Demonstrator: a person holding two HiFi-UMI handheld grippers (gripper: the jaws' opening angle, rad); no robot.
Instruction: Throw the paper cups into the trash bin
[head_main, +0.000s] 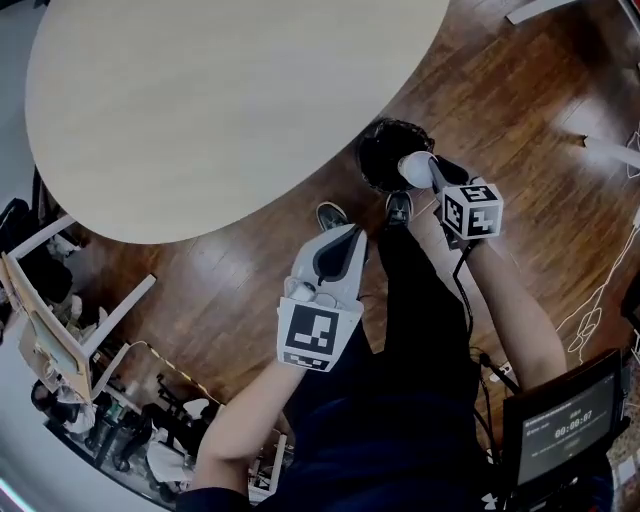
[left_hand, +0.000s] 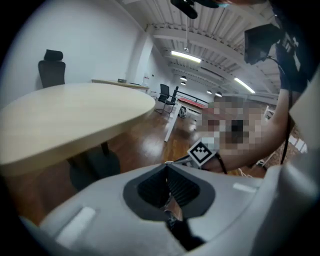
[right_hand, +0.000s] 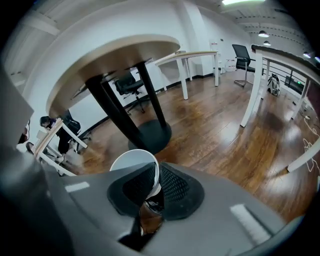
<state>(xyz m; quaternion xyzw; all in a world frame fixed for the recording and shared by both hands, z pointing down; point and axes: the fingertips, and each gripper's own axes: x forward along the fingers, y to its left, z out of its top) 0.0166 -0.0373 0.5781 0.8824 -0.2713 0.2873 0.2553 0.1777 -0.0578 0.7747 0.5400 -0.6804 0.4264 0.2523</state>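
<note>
A white paper cup (head_main: 414, 169) is being shown beside a black trash bin (head_main: 380, 158). Black-and-white square markers are being displayed on a marker cube (head_main: 471, 210). A pale wood-grain table (head_main: 200, 100) is being set against a reddish-brown plank floor (head_main: 520, 120).

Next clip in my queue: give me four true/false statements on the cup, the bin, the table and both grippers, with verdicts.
1. The right gripper pinches a white paper cup by its rim. True.
2. The left gripper holds a second cup. False: its jaws are together with nothing between them.
3. In the head view, the cup overlaps the dark trash bin. True.
4. Cups stand on the round table. False: no cup shows on its top.
</note>
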